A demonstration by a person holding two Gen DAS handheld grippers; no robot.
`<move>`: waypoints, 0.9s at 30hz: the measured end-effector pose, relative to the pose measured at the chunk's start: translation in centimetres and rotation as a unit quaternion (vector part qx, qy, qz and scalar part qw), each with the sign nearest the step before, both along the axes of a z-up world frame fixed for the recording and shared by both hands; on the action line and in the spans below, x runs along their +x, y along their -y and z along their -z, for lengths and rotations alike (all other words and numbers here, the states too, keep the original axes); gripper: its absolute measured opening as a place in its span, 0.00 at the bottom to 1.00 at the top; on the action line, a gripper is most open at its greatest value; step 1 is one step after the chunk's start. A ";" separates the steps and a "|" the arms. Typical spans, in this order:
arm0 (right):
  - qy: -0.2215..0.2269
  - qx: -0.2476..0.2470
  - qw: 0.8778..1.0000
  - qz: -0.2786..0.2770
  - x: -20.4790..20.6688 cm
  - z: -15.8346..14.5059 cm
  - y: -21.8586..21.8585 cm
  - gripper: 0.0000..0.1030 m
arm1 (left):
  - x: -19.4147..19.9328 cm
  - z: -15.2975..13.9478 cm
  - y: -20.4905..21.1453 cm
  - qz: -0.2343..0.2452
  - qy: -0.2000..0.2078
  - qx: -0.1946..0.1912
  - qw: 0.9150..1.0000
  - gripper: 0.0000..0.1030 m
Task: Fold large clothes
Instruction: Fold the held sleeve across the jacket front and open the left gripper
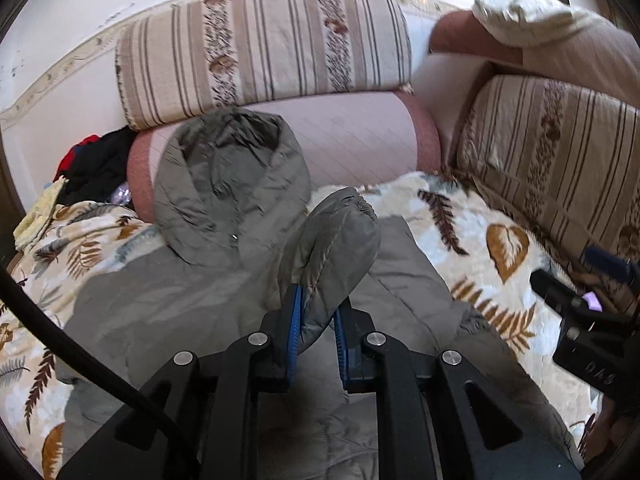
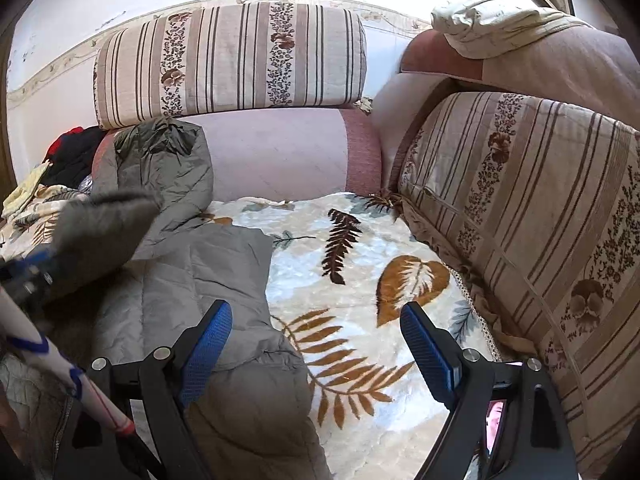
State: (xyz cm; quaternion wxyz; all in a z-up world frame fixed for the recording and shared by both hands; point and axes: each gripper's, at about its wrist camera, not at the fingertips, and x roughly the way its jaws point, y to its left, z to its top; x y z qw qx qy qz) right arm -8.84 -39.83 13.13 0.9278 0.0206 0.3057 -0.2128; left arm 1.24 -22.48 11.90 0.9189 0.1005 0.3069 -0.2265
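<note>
A grey-green hooded padded jacket [image 1: 168, 292] lies spread on a leaf-print blanket [image 1: 472, 240], its hood [image 1: 228, 184] resting against a pink bolster. My left gripper [image 1: 316, 320] is shut on one jacket sleeve [image 1: 340, 236], whose cuff is lifted over the jacket's body. In the right wrist view the same jacket [image 2: 224, 280] fills the left half, and the lifted sleeve [image 2: 104, 224] shows blurred at the left edge with the left gripper [image 2: 28, 272] below it. My right gripper [image 2: 316, 340] stands open over the jacket's right edge and the blanket [image 2: 360, 248], with nothing between its fingers.
Striped floral cushions [image 1: 264, 48] line the back and right side [image 2: 520, 208] of the seat. A pink bolster [image 2: 280, 152] lies under the back cushion. Dark and red clothes [image 1: 92, 164] are piled at the far left. A white pillow [image 2: 480, 20] sits on the right armrest.
</note>
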 end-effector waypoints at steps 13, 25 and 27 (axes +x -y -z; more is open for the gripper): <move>0.004 0.007 1.000 0.012 -0.4 -0.3 1.1 0.87 | -0.4 6.2 2.6 0.004 -0.022 0.061 0.998 0.17; 0.005 0.001 1.000 0.008 -0.5 -0.4 0.9 0.87 | -1.4 7.1 3.5 0.012 -0.018 0.092 0.996 0.44; 0.006 0.001 1.000 0.011 -0.6 -0.5 1.0 0.87 | -2.0 6.2 3.2 0.009 -0.010 0.090 0.996 0.50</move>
